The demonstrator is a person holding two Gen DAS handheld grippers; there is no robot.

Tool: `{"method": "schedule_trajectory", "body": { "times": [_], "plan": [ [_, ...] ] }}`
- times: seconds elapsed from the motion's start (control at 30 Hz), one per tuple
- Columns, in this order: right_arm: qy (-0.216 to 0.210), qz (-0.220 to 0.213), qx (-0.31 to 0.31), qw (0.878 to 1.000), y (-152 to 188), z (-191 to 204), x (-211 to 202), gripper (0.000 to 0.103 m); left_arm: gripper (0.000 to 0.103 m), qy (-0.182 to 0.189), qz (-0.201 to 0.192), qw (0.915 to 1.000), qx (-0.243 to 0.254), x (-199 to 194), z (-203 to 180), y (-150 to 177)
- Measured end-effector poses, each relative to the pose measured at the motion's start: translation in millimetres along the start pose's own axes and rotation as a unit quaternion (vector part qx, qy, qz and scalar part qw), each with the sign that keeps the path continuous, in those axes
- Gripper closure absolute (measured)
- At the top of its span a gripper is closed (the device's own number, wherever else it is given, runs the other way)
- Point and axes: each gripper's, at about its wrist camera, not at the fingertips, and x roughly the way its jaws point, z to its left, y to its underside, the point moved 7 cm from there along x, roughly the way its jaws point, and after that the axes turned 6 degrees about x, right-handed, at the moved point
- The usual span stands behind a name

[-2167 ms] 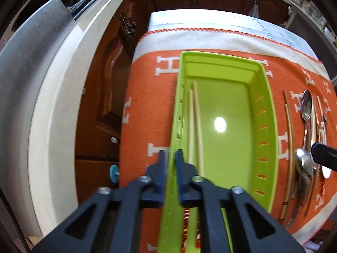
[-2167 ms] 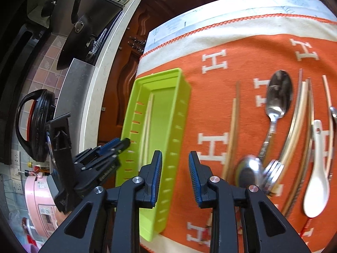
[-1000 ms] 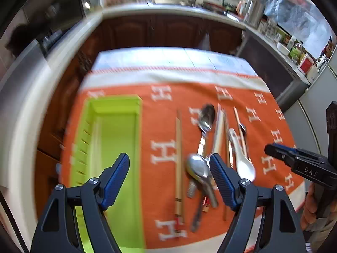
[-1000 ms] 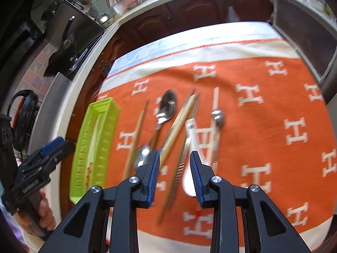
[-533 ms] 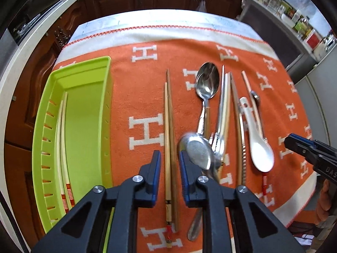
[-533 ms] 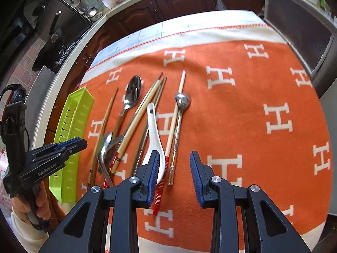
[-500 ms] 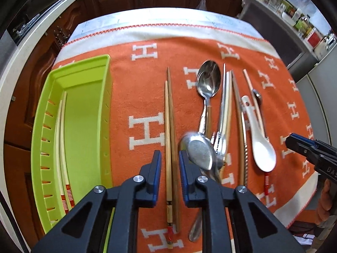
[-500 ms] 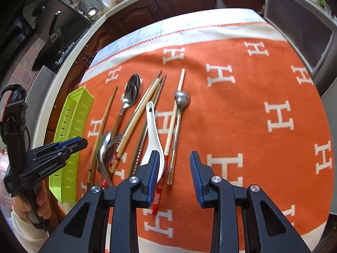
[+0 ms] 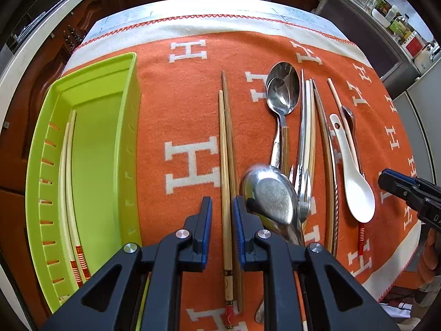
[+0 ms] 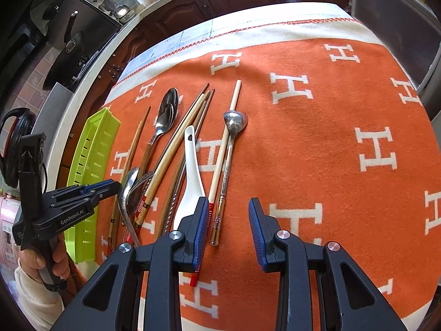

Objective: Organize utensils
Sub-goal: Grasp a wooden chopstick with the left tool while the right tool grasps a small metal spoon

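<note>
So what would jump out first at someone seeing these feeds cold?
Probably the bright orange blanket patterned with white H letters, with a row of spoons and chopsticks lying along it. Next, the lime green tray at its left edge, holding a pale chopstick pair against one wall. Then the left gripper, its jaws just narrowed around the wooden chopsticks though not visibly pressing them, beside a large steel spoon.

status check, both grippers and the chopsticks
Left gripper just closing around wooden chopsticks, no squeeze visible. Right gripper open, empty. Big steel spoon crowds left's right finger.
</note>
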Motion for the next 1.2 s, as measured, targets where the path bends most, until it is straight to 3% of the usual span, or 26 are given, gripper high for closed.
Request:
{"method": "schedule_trajectory", "body": {
  "times": [0.27, 0.4, 0.6, 0.73, 0.77, 1.2],
  "plan": [
    [0.003, 0.0, -0.002, 1.0, 1.4, -1.0, 2.8, 0.073, 0.089, 0.0, 0.001, 1.0, -0.007, 2.9, 11.5, -3.5],
    [0.005, -0.001, -0.004, 1.0, 1.5, -0.4, 3.0, 0.073, 0.089, -0.025, -0.001, 0.9995, 0.019, 5.6, 5.7, -2.0],
    [0.008, 0.002, -0.008, 1.0, 0.7, 2.8, 7.0, 0.073, 0.084, -0.029, 0.0, 0.9994, 0.019, 6.8, 1.4, -2.2],
    [0.01, 0.005, 0.001, 1.0, -2.6, 0.0, 11.4, 0.073, 0.088, -0.038, -0.001, 0.9987, 0.034, 6.8, -3.6, -1.4],
    [0.01, 0.004, 0.005, 1.0, -4.7, -0.2, 12.3, 0.073, 0.098, -0.031, -0.002, 0.999, 0.033, 6.0, -5.0, -1.5],
    [0.053, -0.011, 0.009, 0.998, -60.7, 5.3, 33.2, 0.073, 0.099, 0.004, -0.01, 0.9992, -0.037, -7.4, 0.2, 10.1]
  ]
}}
